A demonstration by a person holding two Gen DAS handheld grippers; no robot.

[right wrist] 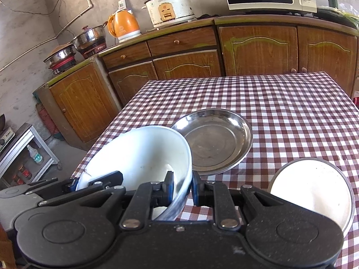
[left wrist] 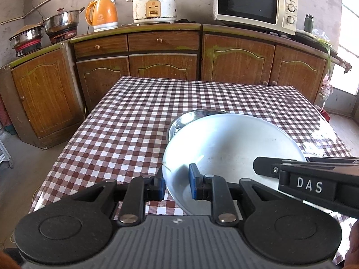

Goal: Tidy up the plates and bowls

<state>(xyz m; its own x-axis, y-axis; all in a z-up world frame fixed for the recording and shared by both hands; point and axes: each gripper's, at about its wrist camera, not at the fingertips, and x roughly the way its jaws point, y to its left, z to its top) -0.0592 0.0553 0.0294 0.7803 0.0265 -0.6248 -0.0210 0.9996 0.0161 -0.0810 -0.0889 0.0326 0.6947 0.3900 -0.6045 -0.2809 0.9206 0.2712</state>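
A large white bowl [left wrist: 228,143] is held tilted above the checkered table, gripped on opposite rims by both grippers. My left gripper [left wrist: 176,182] is shut on its left rim. My right gripper [right wrist: 182,187] is shut on its right rim; the bowl also shows in the right wrist view [right wrist: 139,154]. A steel plate [right wrist: 215,141] lies on the table just beyond the bowl; its rim shows in the left wrist view [left wrist: 186,117]. A white-lined steel bowl [right wrist: 314,190] sits on the table at the near right.
The checkered table [left wrist: 134,121] stretches ahead to wooden cabinets [left wrist: 161,56]. On the counter stand an orange kettle [left wrist: 103,14], a rice cooker [left wrist: 154,4], a microwave [left wrist: 255,4] and pots [left wrist: 60,22]. A low metal shelf [right wrist: 24,154] stands on the floor at left.
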